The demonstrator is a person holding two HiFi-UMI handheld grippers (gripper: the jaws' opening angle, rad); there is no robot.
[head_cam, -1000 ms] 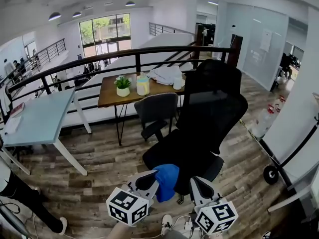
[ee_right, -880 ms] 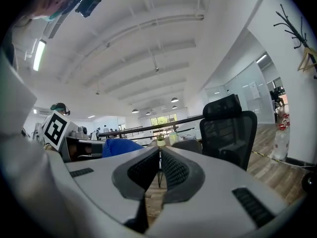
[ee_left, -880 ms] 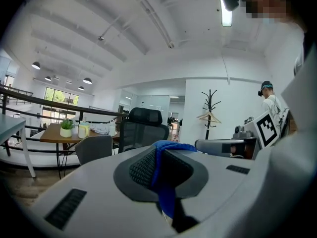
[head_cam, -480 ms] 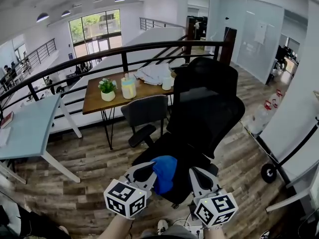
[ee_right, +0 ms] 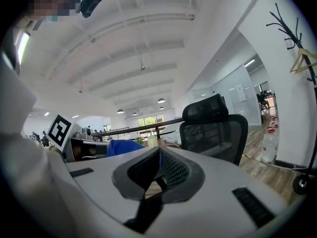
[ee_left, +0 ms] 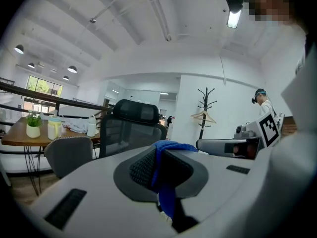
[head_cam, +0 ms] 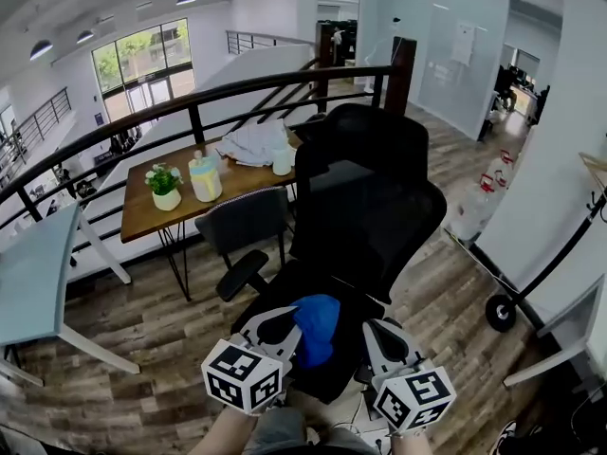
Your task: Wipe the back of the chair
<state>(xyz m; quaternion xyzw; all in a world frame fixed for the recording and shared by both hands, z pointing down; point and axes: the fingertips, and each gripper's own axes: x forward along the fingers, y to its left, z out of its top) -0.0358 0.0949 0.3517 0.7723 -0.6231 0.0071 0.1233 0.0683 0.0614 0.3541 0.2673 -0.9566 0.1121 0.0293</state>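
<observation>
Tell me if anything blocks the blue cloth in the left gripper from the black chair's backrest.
Nothing visible blocks it. The left gripper is shut on the blue cloth, and only open air lies between it and the backrest. The chair's own seat sits below that path; the grey chair stands off to the left.

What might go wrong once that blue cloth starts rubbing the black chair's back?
1. The left tool pinches only part of the blue cloth, and the rest bunches outside its jaws, so hard rubbing may tug it loose.
2. Nothing steadies the black chair. The right tool is shut and empty, so pushing on the backrest might turn or shift the chair away.
</observation>
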